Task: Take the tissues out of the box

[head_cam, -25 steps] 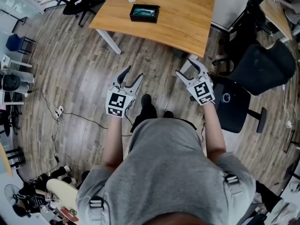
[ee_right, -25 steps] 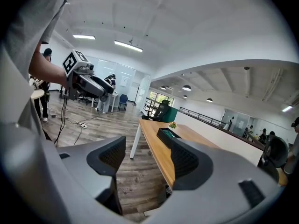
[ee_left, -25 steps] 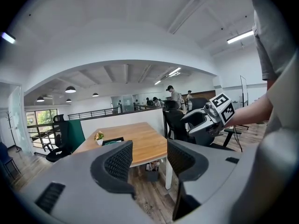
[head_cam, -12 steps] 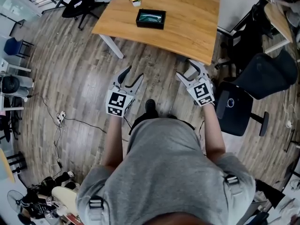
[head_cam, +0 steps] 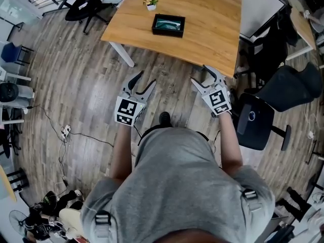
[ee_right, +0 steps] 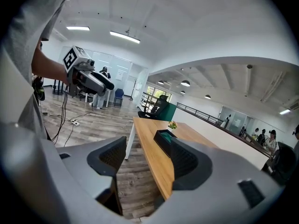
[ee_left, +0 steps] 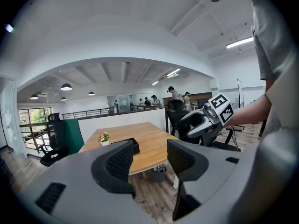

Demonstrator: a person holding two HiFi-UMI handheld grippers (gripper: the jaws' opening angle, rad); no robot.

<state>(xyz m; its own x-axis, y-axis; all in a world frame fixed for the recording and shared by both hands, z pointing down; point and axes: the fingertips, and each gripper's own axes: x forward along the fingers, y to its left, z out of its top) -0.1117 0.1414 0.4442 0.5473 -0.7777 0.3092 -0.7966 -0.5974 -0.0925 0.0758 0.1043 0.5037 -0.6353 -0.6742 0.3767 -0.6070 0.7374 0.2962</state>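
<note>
A black tissue box (head_cam: 169, 25) with teal tissue showing in it lies on a wooden table (head_cam: 207, 29), beside a small potted plant (head_cam: 151, 1). My left gripper (head_cam: 143, 81) and right gripper (head_cam: 202, 76) are held out over the plank floor, short of the table's near edge, both open and empty. In the left gripper view the box (ee_left: 132, 143) sits half hidden behind one jaw, far beyond the left gripper (ee_left: 145, 160). Seen past the right gripper (ee_right: 147, 158), the box (ee_right: 163, 136) rests by the table edge.
Black office chairs (head_cam: 286, 82) stand to the right, one seat (head_cam: 254, 119) close to my right arm. Another chair (head_cam: 86, 4) stands at the table's far left. Cables and a power strip (head_cam: 65, 131) trail over the floor on the left. A white table leg (head_cam: 122, 53) angles down.
The table and box have slid lower and to the right in the head view, so they are nearer. Both grippers stay open in the same pose.
</note>
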